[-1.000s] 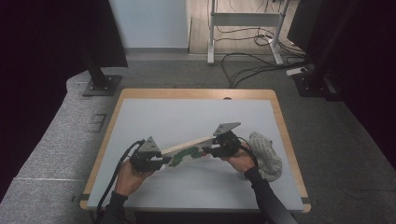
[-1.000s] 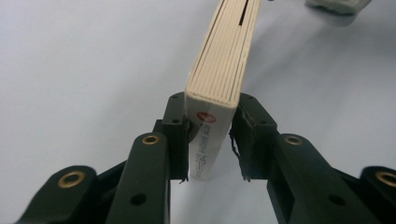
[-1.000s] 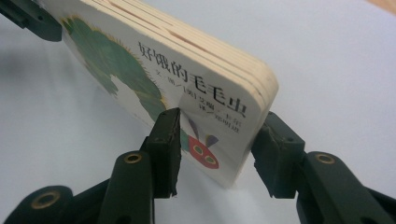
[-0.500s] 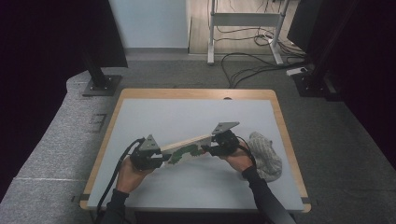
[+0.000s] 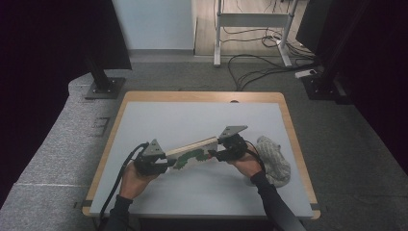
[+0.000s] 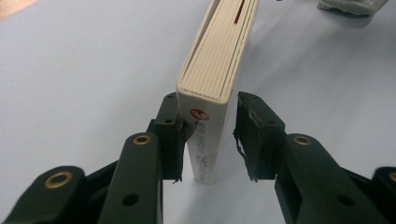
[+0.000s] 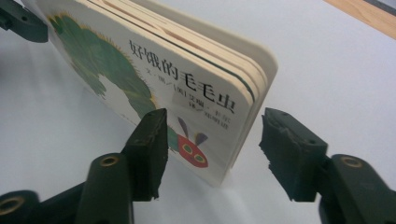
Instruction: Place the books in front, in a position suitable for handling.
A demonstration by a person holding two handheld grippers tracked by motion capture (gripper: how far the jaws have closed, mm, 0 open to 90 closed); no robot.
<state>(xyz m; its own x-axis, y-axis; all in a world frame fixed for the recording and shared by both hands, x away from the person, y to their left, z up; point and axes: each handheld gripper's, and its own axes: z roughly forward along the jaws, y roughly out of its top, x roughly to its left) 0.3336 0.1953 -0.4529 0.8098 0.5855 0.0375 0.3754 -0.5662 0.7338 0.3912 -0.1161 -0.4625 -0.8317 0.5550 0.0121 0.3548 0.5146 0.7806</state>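
Thick cream board book w/ green caterpillar cover (image 5: 195,154) stands on edge mid-surface (image 5: 192,120), nearer front edge. Left gripper (image 6: 208,140) jaws just opening: one pad at spine end, other off, released. Right gripper (image 7: 212,149) jaws opening, book between, not gripped. Right gripper view shows cover title; left gripper view shows pages. Grey knit cloth (image 5: 274,159) by right edge; far half free.
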